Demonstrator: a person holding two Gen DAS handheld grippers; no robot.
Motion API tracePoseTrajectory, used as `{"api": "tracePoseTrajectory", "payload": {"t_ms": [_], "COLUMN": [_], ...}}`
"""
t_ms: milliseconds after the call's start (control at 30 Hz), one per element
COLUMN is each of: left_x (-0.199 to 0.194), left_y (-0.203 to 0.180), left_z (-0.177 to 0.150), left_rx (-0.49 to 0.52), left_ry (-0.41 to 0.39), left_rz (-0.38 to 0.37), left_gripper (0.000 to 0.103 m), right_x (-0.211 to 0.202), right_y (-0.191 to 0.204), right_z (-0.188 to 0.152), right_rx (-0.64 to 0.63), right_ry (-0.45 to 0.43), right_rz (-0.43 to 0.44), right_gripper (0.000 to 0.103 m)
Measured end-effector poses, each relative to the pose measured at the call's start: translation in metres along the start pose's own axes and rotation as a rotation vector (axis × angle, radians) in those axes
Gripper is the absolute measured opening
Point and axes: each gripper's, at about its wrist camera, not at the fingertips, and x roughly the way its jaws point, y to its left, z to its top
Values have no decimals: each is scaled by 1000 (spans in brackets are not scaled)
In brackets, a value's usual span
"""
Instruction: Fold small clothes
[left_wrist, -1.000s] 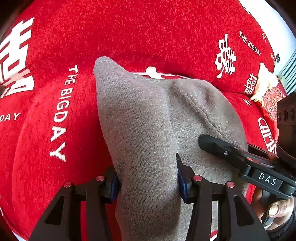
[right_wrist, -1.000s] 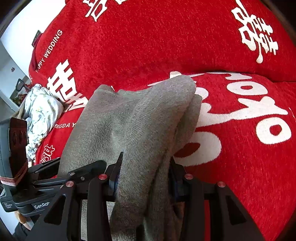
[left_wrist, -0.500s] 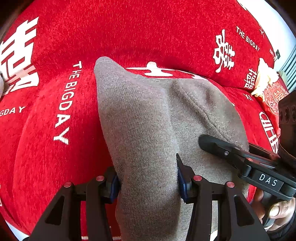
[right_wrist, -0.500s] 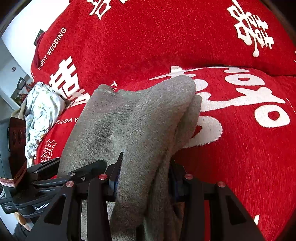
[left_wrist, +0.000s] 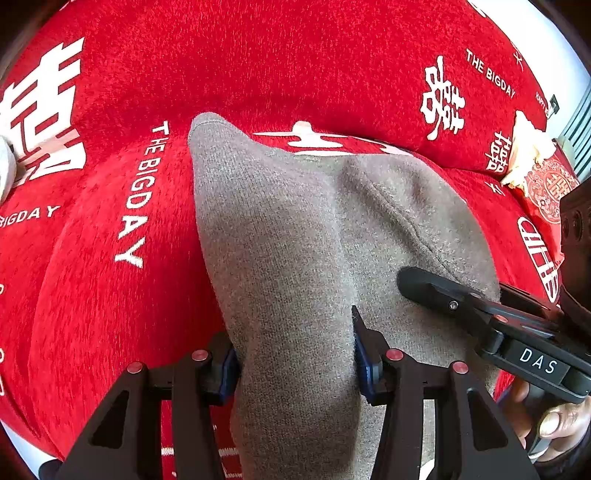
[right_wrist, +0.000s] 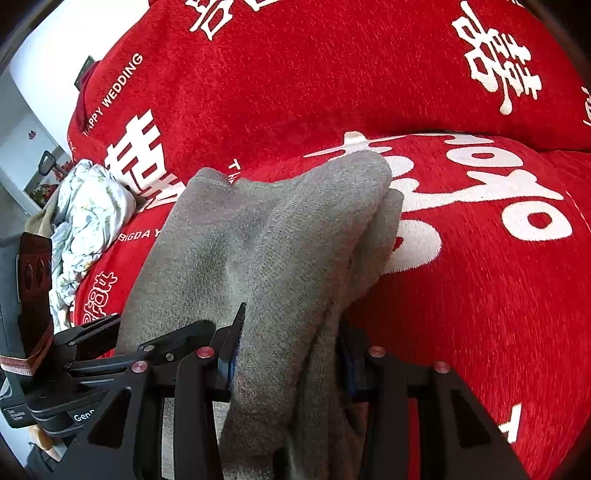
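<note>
Red plush sofa cover (left_wrist: 303, 66), printed with white characters plus "THE BIGDAY" and "HAPPY WEDDING", filling both views over seat and backrest. Draped over the seat, a grey knit garment (left_wrist: 295, 229), bunched in thick folds and reaching away from both cameras toward the backrest; near end lifted off the cover, far end touching the seat. In the right wrist view, the same grey garment (right_wrist: 303, 236) doubled into two rounded layers. At the far left of that view, a crumpled pale floral cloth (right_wrist: 88, 206) lying on the sofa, well apart from the garment. At the far right of the left wrist view, a red patterned cushion (left_wrist: 550, 192) with something cream on top, too small to make out. Left tongs (left_wrist: 295, 354) clamped on a fold of the grey garment, blue pads pressing from both sides. Right tongs (right_wrist: 291, 354) likewise clamped on the doubled layers, just beside the left ones. A hand (left_wrist: 554, 424) on the handle of the right tool, low in the corner.
</note>
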Motion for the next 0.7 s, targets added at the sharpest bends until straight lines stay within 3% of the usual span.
{"api": "tracePoseTrajectory", "payload": {"t_ms": [700], "left_x": [-5], "left_y": [-5], "left_z": [-24], "left_rx": [22], "left_ry": [6], "left_rz": [20], "left_gripper": [51], "right_x": [-4], "right_y": [3], "right_z": [-17], "right_rx": [-9], "right_ry": [-3], "right_rz": [1], "right_gripper": [44]}}
